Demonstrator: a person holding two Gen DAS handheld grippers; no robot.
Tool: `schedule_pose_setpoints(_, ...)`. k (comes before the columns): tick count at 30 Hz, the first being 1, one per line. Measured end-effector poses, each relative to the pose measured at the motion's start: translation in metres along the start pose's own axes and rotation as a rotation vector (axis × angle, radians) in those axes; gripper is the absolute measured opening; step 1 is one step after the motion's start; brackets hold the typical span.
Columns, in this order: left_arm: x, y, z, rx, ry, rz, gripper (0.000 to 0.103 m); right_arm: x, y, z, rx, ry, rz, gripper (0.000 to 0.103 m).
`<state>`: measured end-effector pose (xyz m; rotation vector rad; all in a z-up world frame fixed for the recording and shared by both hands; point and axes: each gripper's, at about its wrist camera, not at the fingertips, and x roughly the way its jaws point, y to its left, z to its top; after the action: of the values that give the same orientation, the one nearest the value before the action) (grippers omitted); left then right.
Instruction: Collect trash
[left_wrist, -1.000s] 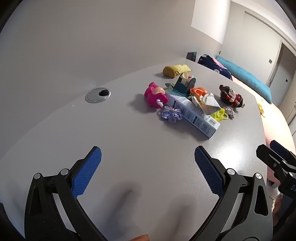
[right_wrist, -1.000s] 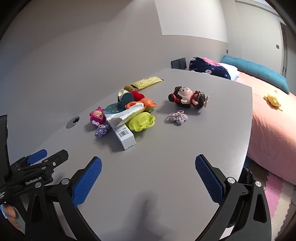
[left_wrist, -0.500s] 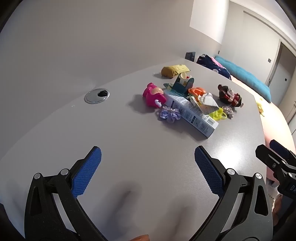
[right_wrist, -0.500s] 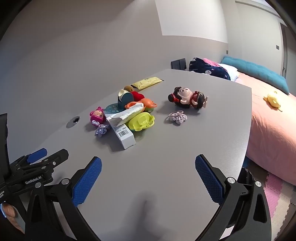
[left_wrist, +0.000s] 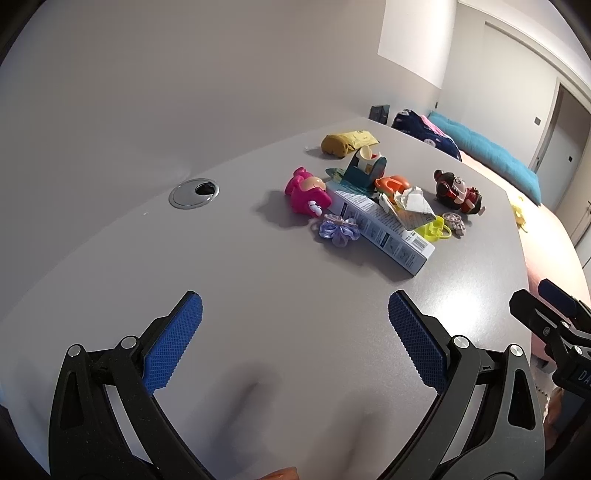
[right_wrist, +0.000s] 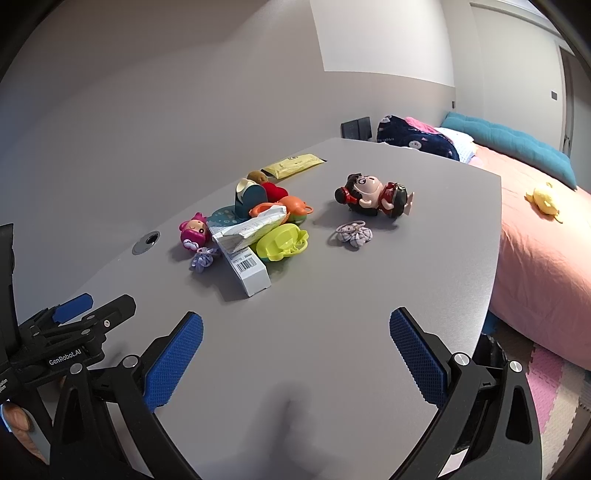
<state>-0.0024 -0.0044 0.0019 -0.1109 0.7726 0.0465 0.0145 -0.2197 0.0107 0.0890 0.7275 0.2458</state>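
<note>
Change: since one second ago the left gripper (left_wrist: 295, 332) has come slightly nearer to the pile; the right gripper (right_wrist: 295, 332) has almost not moved.
Left gripper: jaws wide apart, holding nothing, above the near edge of the table (left_wrist: 229, 288).
Right gripper: jaws also wide apart and empty, near the same edge, to the right of the left one.
Trash: a long white carton (left_wrist: 380, 225) lies flat in the middle of the table, and a crumpled white wrapper (left_wrist: 410, 203) rests on top of it; a yellow packet (right_wrist: 293, 164) lies near the far edge.
Toys: a pink figure (left_wrist: 306, 192) and a purple scrunchie (left_wrist: 338, 230) are beside the carton; a doll (right_wrist: 373, 195) lies toward the right edge.
Cable hole: a round metal grommet (left_wrist: 194, 192) near the left edge.
</note>
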Motion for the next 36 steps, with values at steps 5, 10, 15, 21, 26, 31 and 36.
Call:
schedule_pose_setpoints(5,0.0,0.0002,0.0003,-0.002,0.0,-0.001,0.097,-0.0025,-0.0006,-0.0006,0.0,-0.003,-0.002,0.101)
schedule_pose_setpoints(10,-0.0004,-0.0002,0.0002,-0.002,0.001,-0.004,0.097,-0.0029,0.0009,0.0002,-0.001,-0.003,-0.001,0.101)
schedule_pose_setpoints(15,-0.0005,0.0004,0.0007,0.001,0.001,-0.005,0.097,0.0005,0.0015,-0.0006,-0.002,-0.003,-0.003,0.101)
schedule_pose_setpoints(21,-0.002,-0.0013,0.0016,0.005,0.005,-0.004,0.097,-0.0018,-0.0015,-0.0009,0.002,-0.002,-0.004,0.101)
schedule_pose_setpoints(26,-0.0017,-0.001,0.0016,0.003,0.004,-0.004,0.097,-0.0021,-0.0004,-0.0003,0.001,-0.002,-0.004,0.101)
schedule_pose_setpoints(31,-0.001,-0.0002,0.0014,-0.001,0.003,-0.006,0.097,-0.0024,0.0005,-0.0001,0.0,-0.002,-0.003,0.101)
schedule_pose_setpoints(36,-0.0009,0.0001,0.0017,-0.001,0.005,-0.007,0.097,-0.0016,0.0012,-0.0002,-0.001,-0.001,-0.003,0.101)
